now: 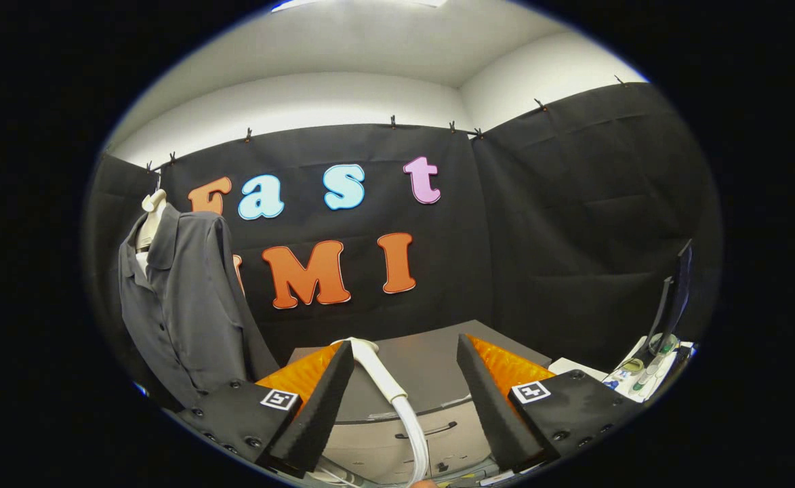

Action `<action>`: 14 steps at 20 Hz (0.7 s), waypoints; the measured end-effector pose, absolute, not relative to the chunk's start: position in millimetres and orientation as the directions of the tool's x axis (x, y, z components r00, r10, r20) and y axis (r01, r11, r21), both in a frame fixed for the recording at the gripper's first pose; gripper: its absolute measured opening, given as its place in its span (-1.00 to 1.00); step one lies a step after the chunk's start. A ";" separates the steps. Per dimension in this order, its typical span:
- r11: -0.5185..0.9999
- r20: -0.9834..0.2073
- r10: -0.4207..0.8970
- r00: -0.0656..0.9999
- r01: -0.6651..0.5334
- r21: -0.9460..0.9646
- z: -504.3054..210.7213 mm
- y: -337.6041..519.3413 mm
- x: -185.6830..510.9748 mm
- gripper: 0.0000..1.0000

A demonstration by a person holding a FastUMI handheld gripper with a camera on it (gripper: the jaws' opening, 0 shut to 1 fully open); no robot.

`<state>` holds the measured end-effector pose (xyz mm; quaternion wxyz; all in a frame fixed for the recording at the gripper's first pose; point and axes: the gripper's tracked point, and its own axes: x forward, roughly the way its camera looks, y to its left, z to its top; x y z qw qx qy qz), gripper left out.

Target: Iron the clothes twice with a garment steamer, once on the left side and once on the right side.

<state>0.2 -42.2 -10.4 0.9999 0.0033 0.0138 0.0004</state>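
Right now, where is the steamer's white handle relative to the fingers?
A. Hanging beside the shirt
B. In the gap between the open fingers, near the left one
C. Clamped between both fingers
B: the steamer handle lies on the grey cabinet in the gap of the open gripper, near the left finger, unclamped; the shirt hangs off to the left.

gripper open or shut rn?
Open. The gripper has its fingers spread wide apart; the steamer handle and hose lie between them on the cabinet, touched by neither finger.
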 end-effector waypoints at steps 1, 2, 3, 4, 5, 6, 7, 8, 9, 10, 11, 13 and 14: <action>1.000 -0.040 0.004 0.999 -0.005 -0.007 -13.7 -43.7 0.2 0.97; 1.000 -0.051 0.002 0.999 -0.003 -0.022 -17.7 -45.9 1.8 0.97; 0.999 -0.064 -0.002 0.998 -0.001 -0.037 -21.4 -49.2 2.9 0.97; 0.999 -0.075 -0.003 0.997 0.000 -0.050 -23.9 -51.2 7.3 0.97; 0.999 -0.082 0.002 0.997 -0.006 -0.052 -26.8 -51.0 10.1 0.97; 0.999 -0.093 0.013 0.996 -0.017 -0.048 -28.3 -48.1 14.8 0.97; 0.999 -0.103 0.022 0.994 -0.027 -0.045 -30.2 -46.8 19.7 0.97; 0.998 -0.115 0.024 0.993 -0.030 -0.048 -31.1 -48.3 25.8 0.97; 0.998 -0.126 0.029 0.992 -0.036 -0.055 -32.8 -48.9 31.3 0.97; 0.997 -0.137 0.039 0.990 -0.048 -0.059 -34.1 -46.0 38.0 0.97; 0.996 -0.153 0.052 0.987 -0.062 -0.061 -37.8 -42.0 43.5 0.97; 0.993 -0.189 0.085 0.978 -0.099 -0.067 -45.5 -32.5 56.8 0.97; 0.991 -0.209 0.100 0.973 -0.117 -0.071 -50.2 -29.1 63.3 0.97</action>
